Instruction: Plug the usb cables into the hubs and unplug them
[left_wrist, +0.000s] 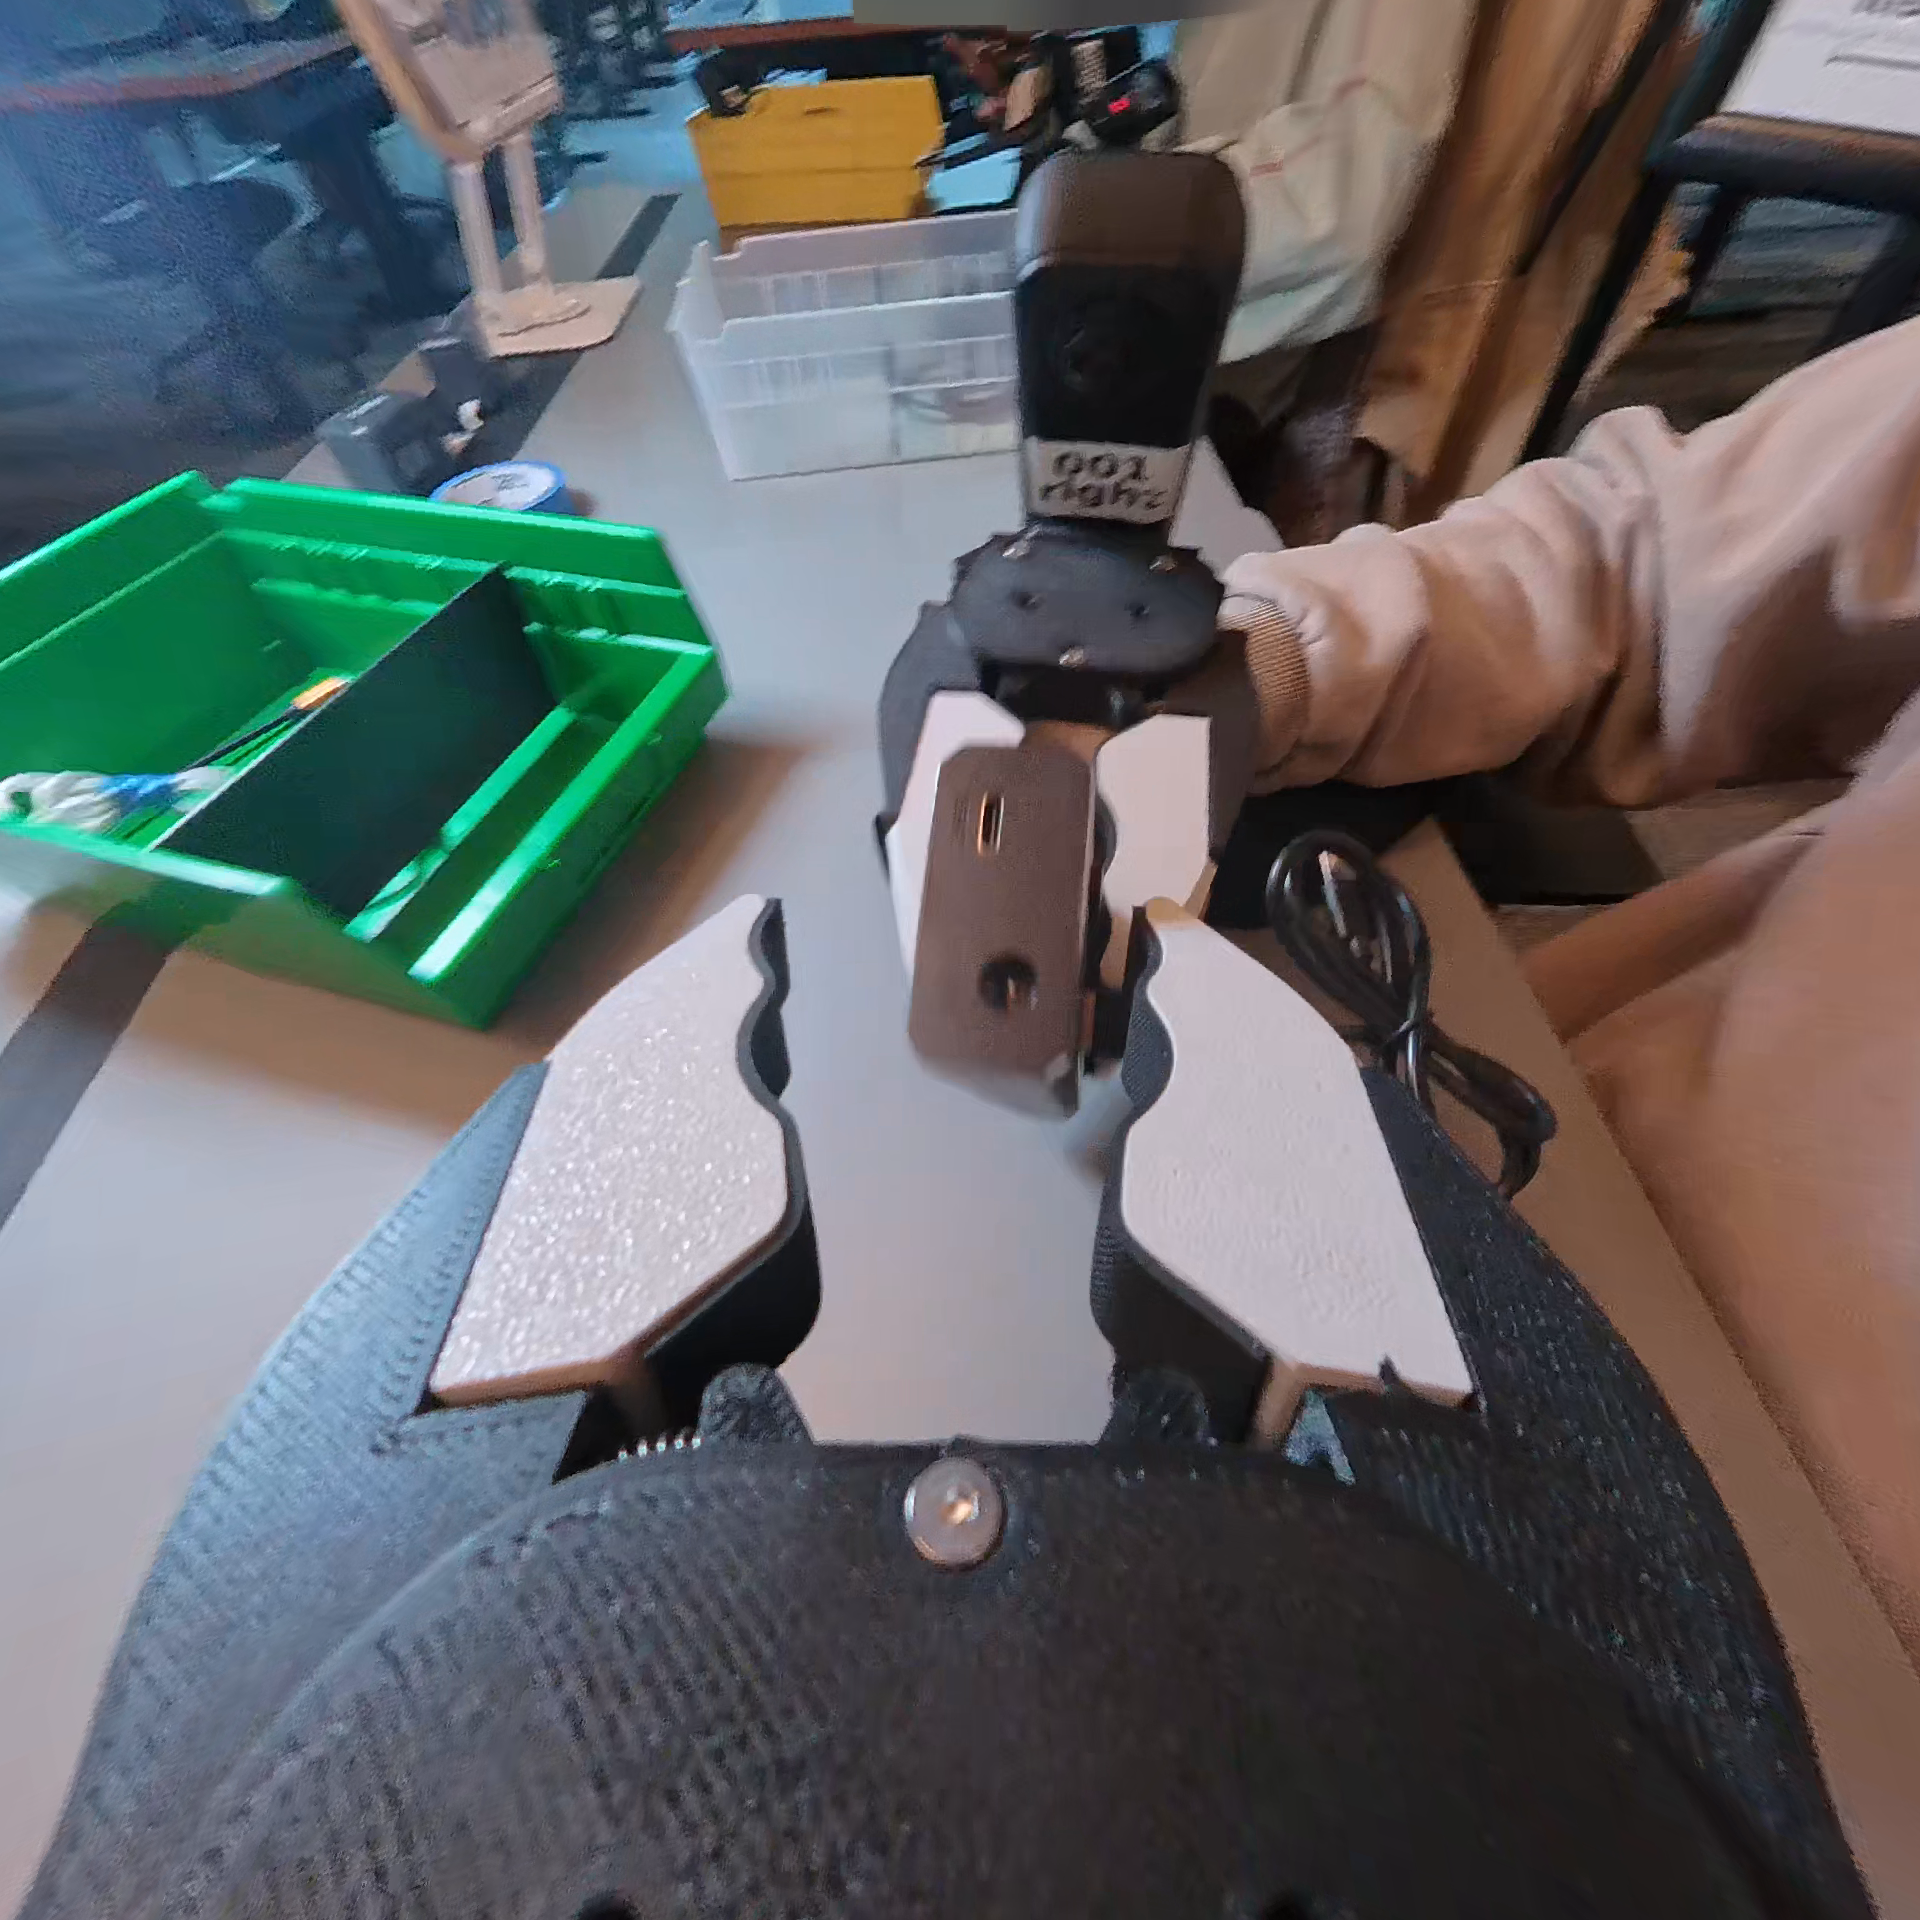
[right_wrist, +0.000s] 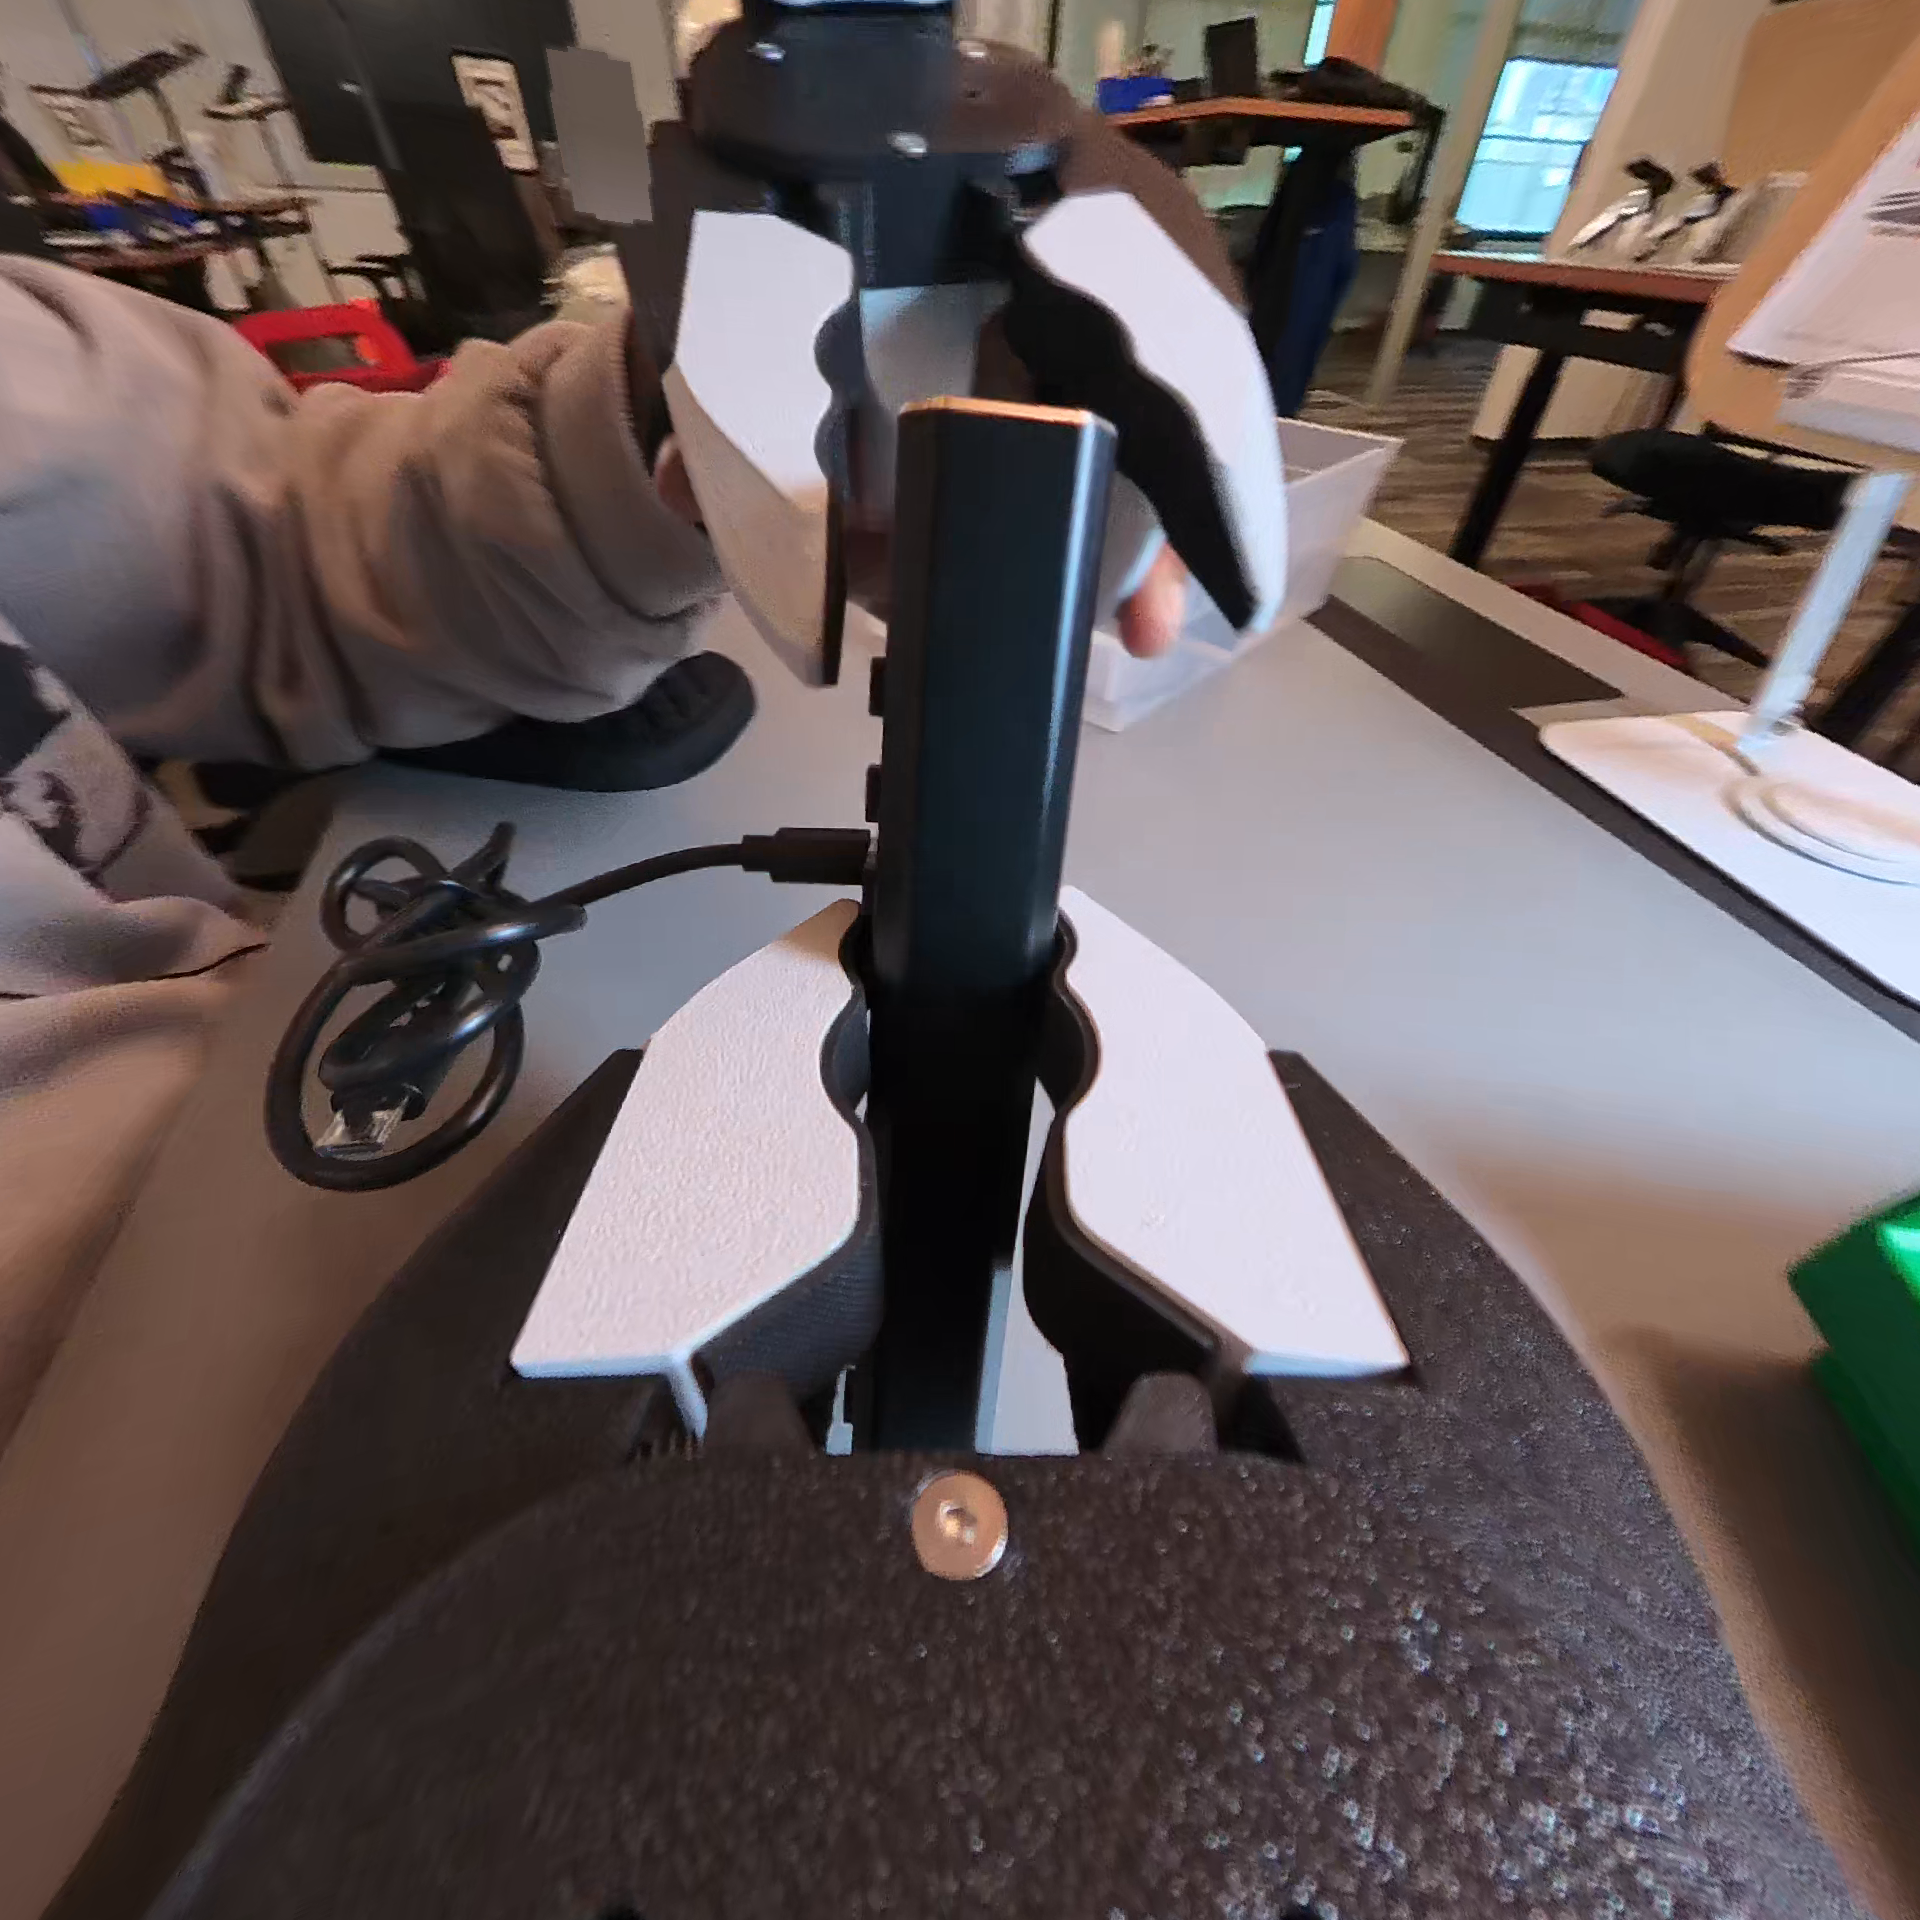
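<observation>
My right gripper (right_wrist: 961, 925) is shut on a long dark hub (right_wrist: 977, 675) and holds it above the grey table (right_wrist: 1299, 883), far end pointing at my left gripper. A black USB cable plug (right_wrist: 810, 854) sits in the hub's left side; the rest of the cable (right_wrist: 416, 987) lies coiled on the table. My left gripper (left_wrist: 956, 935) is open and empty. The hub's end (left_wrist: 997, 914) sits between its fingertips, nearer the right finger (left_wrist: 1226, 1091). The right gripper (left_wrist: 1049, 821) faces it, and the cable (left_wrist: 1351, 935) lies to the right.
A green divided bin (left_wrist: 582, 831) stands to the left on the table. A clear plastic bin (left_wrist: 852, 343) and a yellow box (left_wrist: 821, 145) stand farther back. A person's sleeve (left_wrist: 1558, 623) reaches in from the right. A white lamp base (right_wrist: 1766, 769) stands at the right. One gripper's finger ends stand about 5 cm off the other's.
</observation>
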